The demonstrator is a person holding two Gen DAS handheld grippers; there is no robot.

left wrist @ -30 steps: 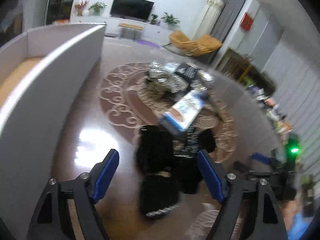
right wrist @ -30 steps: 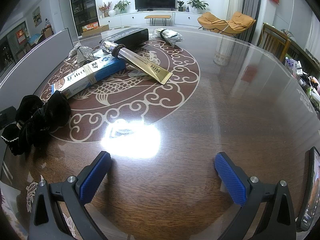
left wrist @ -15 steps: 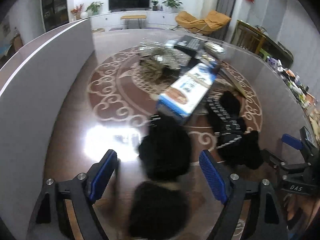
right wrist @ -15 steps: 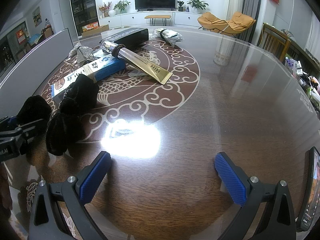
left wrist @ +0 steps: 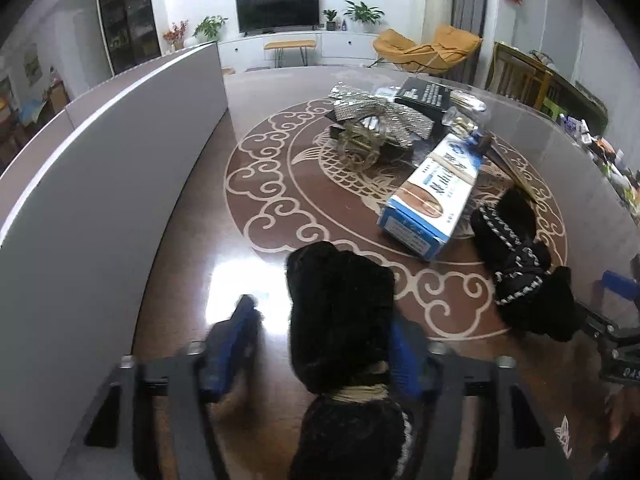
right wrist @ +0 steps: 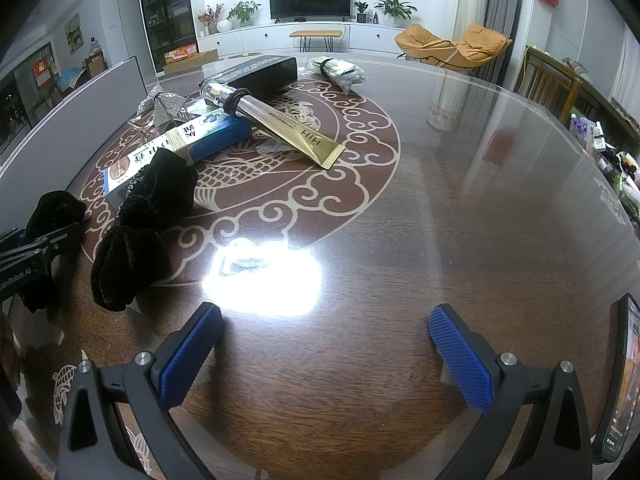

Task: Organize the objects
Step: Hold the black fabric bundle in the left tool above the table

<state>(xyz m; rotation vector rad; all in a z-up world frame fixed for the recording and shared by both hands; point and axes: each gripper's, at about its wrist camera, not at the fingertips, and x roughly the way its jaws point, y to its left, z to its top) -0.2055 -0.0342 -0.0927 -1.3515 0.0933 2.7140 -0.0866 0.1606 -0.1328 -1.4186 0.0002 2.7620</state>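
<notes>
My left gripper [left wrist: 324,344] has its blue pads on either side of a black fuzzy bow [left wrist: 340,320] that lies on the table; the left pad [left wrist: 236,340] is blurred and a gap shows between it and the bow. A second black bow with silver trim [left wrist: 516,256] lies to the right, also in the right wrist view [right wrist: 148,216]. A blue and white box [left wrist: 436,192] lies beyond. My right gripper [right wrist: 324,356] is open and empty above bare table. The left gripper shows at the left edge of the right wrist view [right wrist: 24,248].
A grey divider wall [left wrist: 100,184] runs along the left. A silver sequin bow [left wrist: 376,116], a gold tube [right wrist: 288,128], a black box [right wrist: 256,72] and a clear wrapped packet [right wrist: 340,68] lie at the far side. A phone [right wrist: 618,384] lies at the right edge.
The left gripper's pads have come closer together around the near black bow. The second bow has come to rest apart from it. The right gripper has not moved.
</notes>
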